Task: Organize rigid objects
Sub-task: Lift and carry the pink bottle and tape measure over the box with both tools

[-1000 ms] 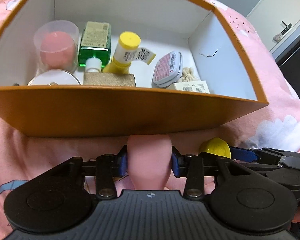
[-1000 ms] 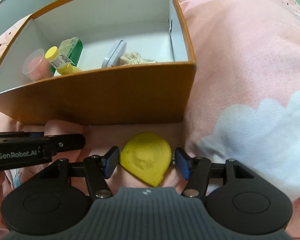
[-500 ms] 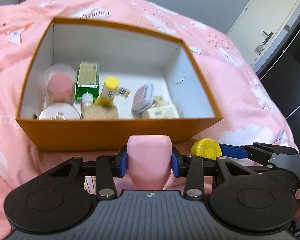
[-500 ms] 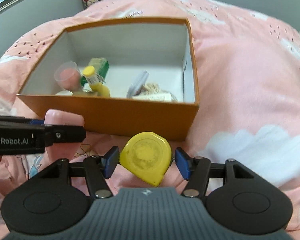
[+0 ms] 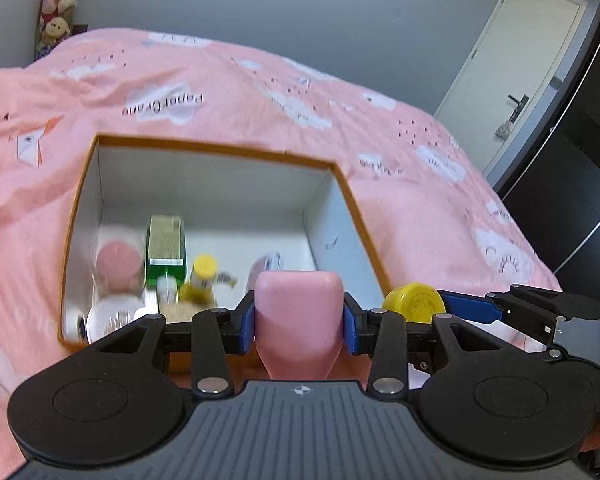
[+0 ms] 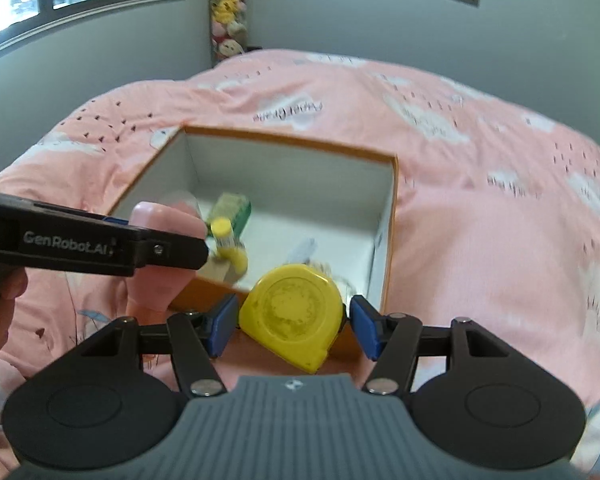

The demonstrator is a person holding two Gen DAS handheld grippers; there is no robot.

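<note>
**Mia:** What did the left gripper (image 5: 299,317) have?

**Ben:** It was squeezing a pink block (image 5: 299,316) between its blue pads (image 5: 247,322). The block hung just over the near wall of the orange box (image 5: 82,184), which sat on the pink blanket (image 5: 220,92).

**Mia:** What was in the box on that side?

**Ben:** A clear cup (image 5: 118,264) with something pink in it, a green bottle (image 5: 165,248) and a little yellow-capped bottle (image 5: 201,280). They were crowded at the near left.

**Mia:** So what could go wrong?

**Ben:** If the block fell there, I think it could knock the little bottle over or land on the cup. The far part of the box looked bare and safer.

**Mia:** And the right gripper (image 6: 292,320)?

**Ben:** It held a yellow tape measure (image 6: 294,314). One pad (image 6: 222,326) looked tight on it, but the other seemed barely to touch. It hung over the near edge of the box too.

**Mia:** Could it slip?

**Ben:** Maybe. It looked round and smooth. The two grippers were also near each other, so they might bump if both went in together.
</note>
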